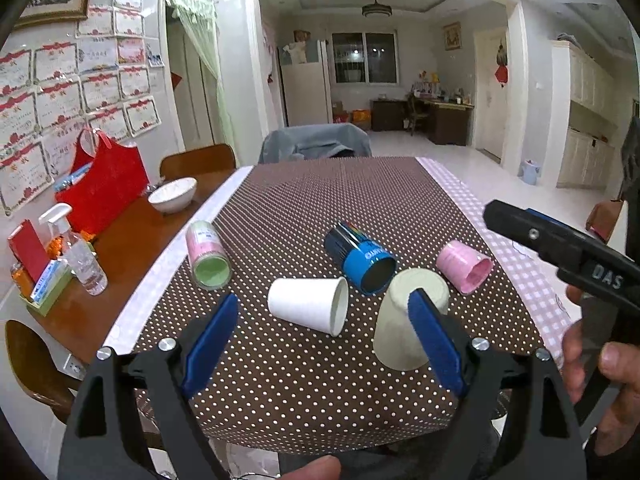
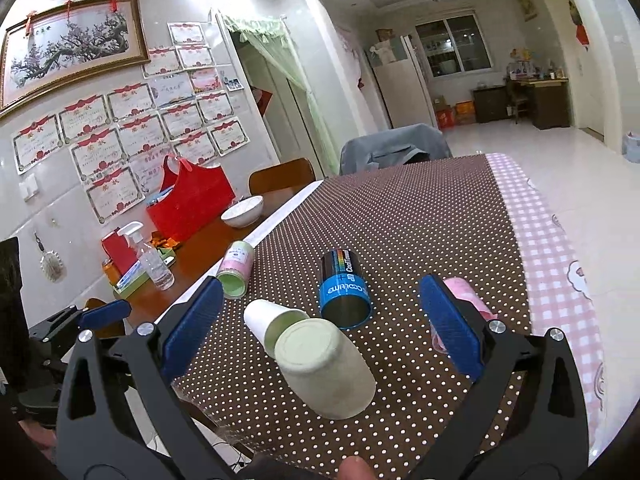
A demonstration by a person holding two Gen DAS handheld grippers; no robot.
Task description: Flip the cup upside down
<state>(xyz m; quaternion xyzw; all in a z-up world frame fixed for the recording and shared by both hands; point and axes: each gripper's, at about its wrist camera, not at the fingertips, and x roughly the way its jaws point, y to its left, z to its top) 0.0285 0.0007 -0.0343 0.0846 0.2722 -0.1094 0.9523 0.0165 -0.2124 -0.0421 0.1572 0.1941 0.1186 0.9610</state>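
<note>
Both grippers, left gripper (image 1: 323,305) and right gripper (image 2: 320,292), hung spread wide, gripping nothing. Pale green cup (image 2: 326,366) stood upside down on dotted tablecloth (image 2: 420,232), beside sideways white cup (image 1: 310,305).

Left gripper (image 1: 324,320), right gripper (image 2: 320,320) agape

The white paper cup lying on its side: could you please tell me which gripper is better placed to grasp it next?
Left, probably. The open left gripper faces the white paper cup directly, between its fingers. From the open right gripper, the upturned pale green cup stands in front of it.
</note>
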